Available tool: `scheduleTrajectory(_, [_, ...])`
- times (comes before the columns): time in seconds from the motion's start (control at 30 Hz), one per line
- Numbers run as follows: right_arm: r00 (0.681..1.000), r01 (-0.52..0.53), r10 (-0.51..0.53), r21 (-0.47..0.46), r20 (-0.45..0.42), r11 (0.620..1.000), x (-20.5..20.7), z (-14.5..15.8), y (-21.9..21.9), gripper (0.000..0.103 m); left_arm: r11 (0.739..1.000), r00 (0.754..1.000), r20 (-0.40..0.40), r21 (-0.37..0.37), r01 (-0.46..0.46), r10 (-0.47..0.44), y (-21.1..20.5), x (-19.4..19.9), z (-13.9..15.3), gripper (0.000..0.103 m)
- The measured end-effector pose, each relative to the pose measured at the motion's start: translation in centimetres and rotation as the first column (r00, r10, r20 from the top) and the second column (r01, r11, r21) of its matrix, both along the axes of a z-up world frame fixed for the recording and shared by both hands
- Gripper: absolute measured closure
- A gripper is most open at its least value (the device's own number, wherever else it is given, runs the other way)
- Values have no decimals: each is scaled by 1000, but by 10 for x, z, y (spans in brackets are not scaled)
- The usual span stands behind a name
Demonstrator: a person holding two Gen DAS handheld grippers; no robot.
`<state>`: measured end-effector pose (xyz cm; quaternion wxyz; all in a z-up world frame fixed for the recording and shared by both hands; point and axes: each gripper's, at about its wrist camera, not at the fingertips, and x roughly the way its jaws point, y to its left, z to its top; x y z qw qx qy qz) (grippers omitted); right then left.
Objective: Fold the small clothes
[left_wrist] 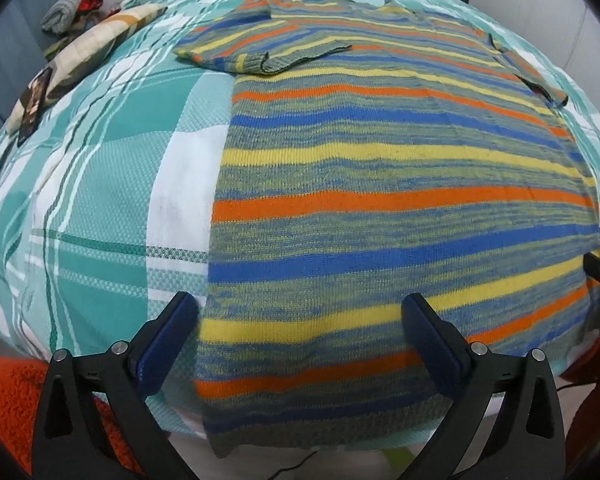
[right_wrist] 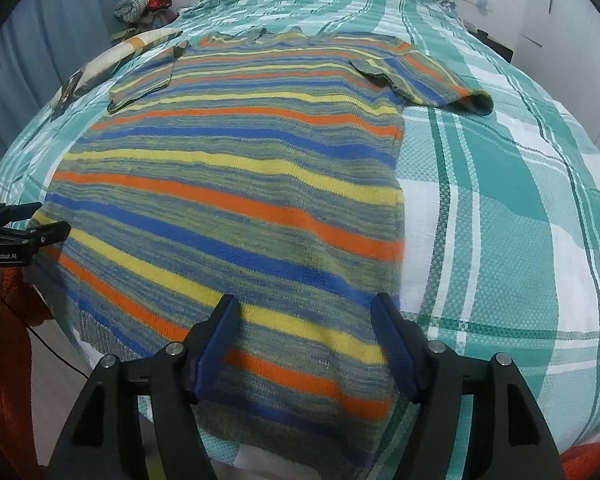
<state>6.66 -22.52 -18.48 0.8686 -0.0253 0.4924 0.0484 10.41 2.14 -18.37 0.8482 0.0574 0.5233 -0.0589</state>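
Striped knit sweater point(left_wrist: 380, 184) spread flat on bed point(left_wrist: 112, 184), hem draped over the near edge, neckline toward the far end. Stripes of orange, blue and yellow on a mottled green-grey ground. Bed covered with teal-and-white plaid spread point(right_wrist: 500, 220).

Left-wrist view: left gripper point(left_wrist: 300, 316) poised above the hem's left corner, jaws wide apart, nothing between them but knit fabric below; left fingertip over the plaid spread just beside the sweater's edge, right fingertip over the sweater. Left sleeve point(left_wrist: 236, 46) folded inward across the chest; right sleeve point(left_wrist: 536, 76) lying at the far right side. Pillow point(left_wrist: 100, 46) and dark phone-like object point(left_wrist: 36, 100) at the far left of the bed; heap of clothes point(left_wrist: 72, 8) beyond them.

Right-wrist view: right gripper point(right_wrist: 306, 312) poised above the hem's right corner, jaws apart, empty, both fingertips over the sweater near its right edge. Right sleeve splayed outward onto the plaid spread, cuff open. Left gripper visible at the frame's left margin beside the sweater's left side. Orange fleece-like fabric point(left_wrist: 8, 396) at the lower corners of both views.
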Motion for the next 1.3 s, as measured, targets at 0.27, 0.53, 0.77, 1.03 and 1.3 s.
scheduleTrajectory(0.27, [1000,-8,8,-1,4,1000,-1,-1,-2,31,1000,1000,1,11,-4,4,-1,-6,-2,0])
scheduleTrajectory(0.53, [998,-18,19,7,-59,1000,1,9,-2,30,999,999,-5,15,-45,45,7,-11,13,1])
scheduleTrajectory(0.77, [997,-38,42,-64,59,997,41,94,-49,29,990,981,140,-40,-132,137,30,-16,42,1])
scheduleTrajectory(1.03, [977,-212,208,-134,-45,968,183,63,-55,37,988,979,135,11,-156,153,28,-10,34,1])
scheduleTrajectory(1.3, [999,42,-43,191,6,981,219,46,-120,98,990,986,135,93,-108,94,16,-13,29,1])
